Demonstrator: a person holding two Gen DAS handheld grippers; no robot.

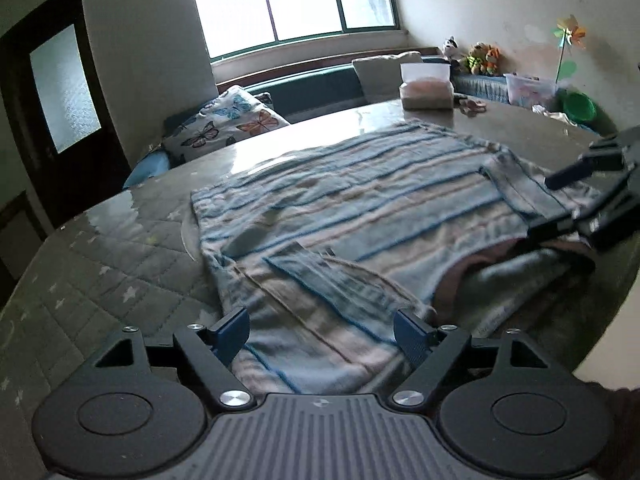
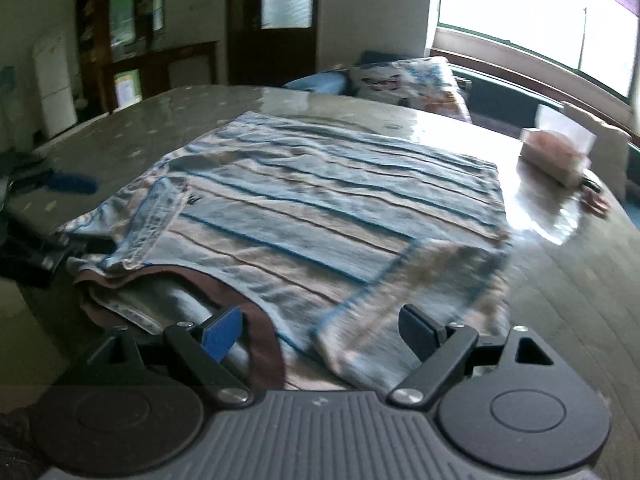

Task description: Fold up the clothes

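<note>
Striped shirt spread on the glossy bench

Daylight from a wide window (image 1: 296,0) glares off the round bench (image 1: 120,256), whose grey quilted, star-dotted cover lies under a shiny sheet. Behind it stand a dark door (image 1: 60,92), a butterfly pillow (image 1: 228,120) and a tissue box (image 1: 426,88). A blue-striped shirt (image 1: 360,192) lies flat mid-bench, sleeves folded in. Left tongs (image 1: 320,332) and right tongs (image 2: 320,330) both gape wide over its near edge, gripping nothing.

striped shirt (image 1: 360,196) | blue-white, brown collar | flat on table, sleeves folded in
</note>
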